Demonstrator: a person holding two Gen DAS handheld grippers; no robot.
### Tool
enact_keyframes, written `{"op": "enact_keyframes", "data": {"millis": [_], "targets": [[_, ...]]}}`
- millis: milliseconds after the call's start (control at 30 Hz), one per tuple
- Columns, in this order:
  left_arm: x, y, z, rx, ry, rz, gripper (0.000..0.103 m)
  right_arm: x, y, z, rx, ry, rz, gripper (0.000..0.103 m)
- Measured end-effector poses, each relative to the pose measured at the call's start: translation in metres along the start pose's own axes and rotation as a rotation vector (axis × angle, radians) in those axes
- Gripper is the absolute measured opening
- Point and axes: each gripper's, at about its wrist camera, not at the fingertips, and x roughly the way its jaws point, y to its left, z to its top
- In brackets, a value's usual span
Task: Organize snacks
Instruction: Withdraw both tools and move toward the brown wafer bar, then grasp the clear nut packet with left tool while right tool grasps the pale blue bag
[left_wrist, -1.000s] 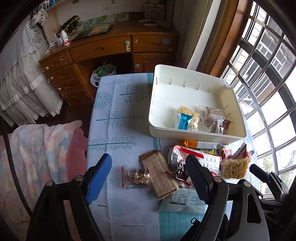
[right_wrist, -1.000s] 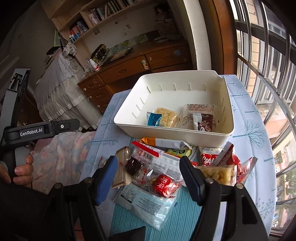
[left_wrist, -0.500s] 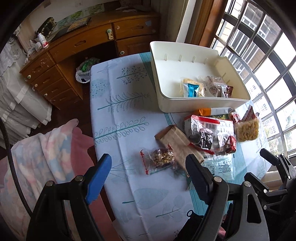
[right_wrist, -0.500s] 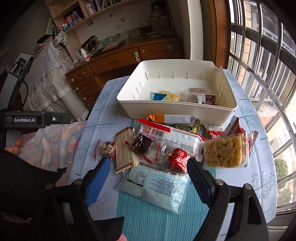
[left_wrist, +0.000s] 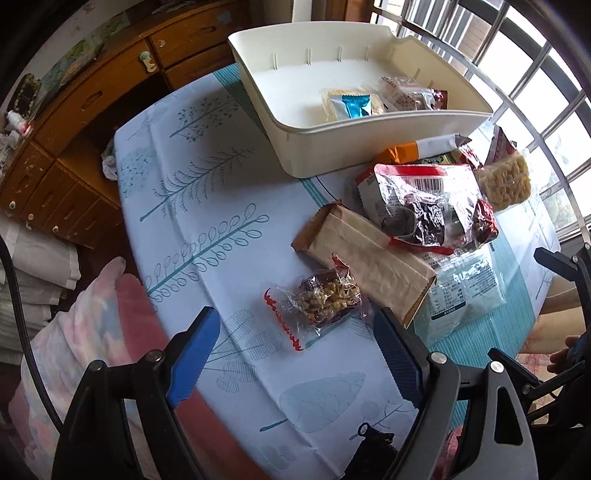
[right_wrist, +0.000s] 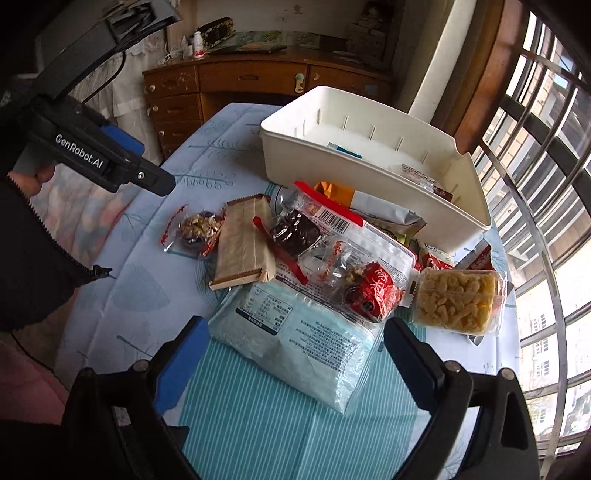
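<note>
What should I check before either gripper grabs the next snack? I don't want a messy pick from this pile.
1. Left gripper open and empty: ok.
2. Right gripper open and empty, jaws just opened wider: ok.
3. Nut packet lies clear ahead of the left jaws: ok.
4. Pale blue packet free to lift: not ok, other packets overlap its far end.
5. White bin has floor space left: ok.
6. Grippers clear of each other: ok.

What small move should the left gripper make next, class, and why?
Probably lower the left gripper onto the nut packet and close. Its jaws are open and empty, the packet lies just ahead between them, apart from the pile, and the bin has room.
</note>
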Motion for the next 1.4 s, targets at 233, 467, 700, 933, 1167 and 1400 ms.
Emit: {"op": "enact_keyframes", "data": {"millis": [233,467,700,933,1167,1400], "targets": [[0.038,-0.01,0.007,0.067,0.055,-0.011,0.084,0.027,0.016,-0.008,-0.151,0.059,-0.041,0.098],[0.069,-0.019,0.013,0.101,0.124,-0.018,0.084,0.052,0.014,-0.014,-0.199,0.111,-0.008,0.098],[0.085,-0.015,0.02,0.062,0.146,-0.042,0.086,0.07,0.007,-0.013,-0.225,0.133,0.026,0.098],[0.098,-0.007,0.031,0.02,0.178,-0.065,0.086,0.092,0.001,-0.004,-0.25,0.159,0.101,0.103],[0.104,0.0,0.04,-0.026,0.202,-0.111,0.069,0.095,0.0,-0.002,-0.282,0.149,0.141,0.103],[0.113,-0.001,0.043,-0.08,0.237,-0.138,0.051,0.097,-0.004,0.003,-0.266,0.181,0.155,0.101]]}}
